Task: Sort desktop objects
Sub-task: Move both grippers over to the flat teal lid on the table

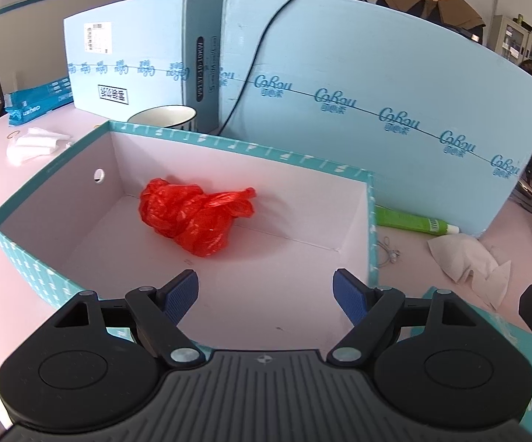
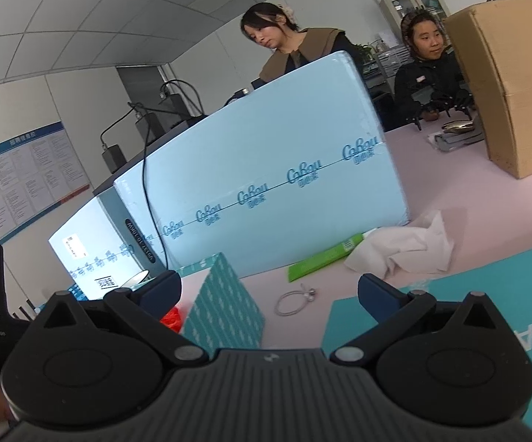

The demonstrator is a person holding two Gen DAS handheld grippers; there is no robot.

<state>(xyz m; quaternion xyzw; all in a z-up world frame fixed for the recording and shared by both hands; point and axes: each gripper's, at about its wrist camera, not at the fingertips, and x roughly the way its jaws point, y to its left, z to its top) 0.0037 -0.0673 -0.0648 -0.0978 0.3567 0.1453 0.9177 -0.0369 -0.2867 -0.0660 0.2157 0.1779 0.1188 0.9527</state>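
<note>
A crumpled red plastic bag (image 1: 196, 213) lies inside the open teal box (image 1: 229, 145) with white inner walls. My left gripper (image 1: 265, 293) hangs open over the box's near part, nothing between its blue pads, the bag well ahead of it. My right gripper (image 2: 269, 293) is open and empty beside the box's teal corner (image 2: 225, 305). Ahead of it on the pink table lie a thin bracelet (image 2: 297, 300), a green tube (image 2: 325, 258) and crumpled white tissue (image 2: 406, 246). The tube (image 1: 409, 221) and tissue (image 1: 468, 261) also show right of the box.
Tall light-blue cartons (image 1: 358, 92) stand behind the box with a black cable over them. A white bowl (image 1: 164, 115), more tissue (image 1: 34, 143) and a blue packet (image 1: 37, 101) lie far left. The teal lid (image 2: 468, 302) lies right; a brown carton (image 2: 516, 81) and two people sit beyond.
</note>
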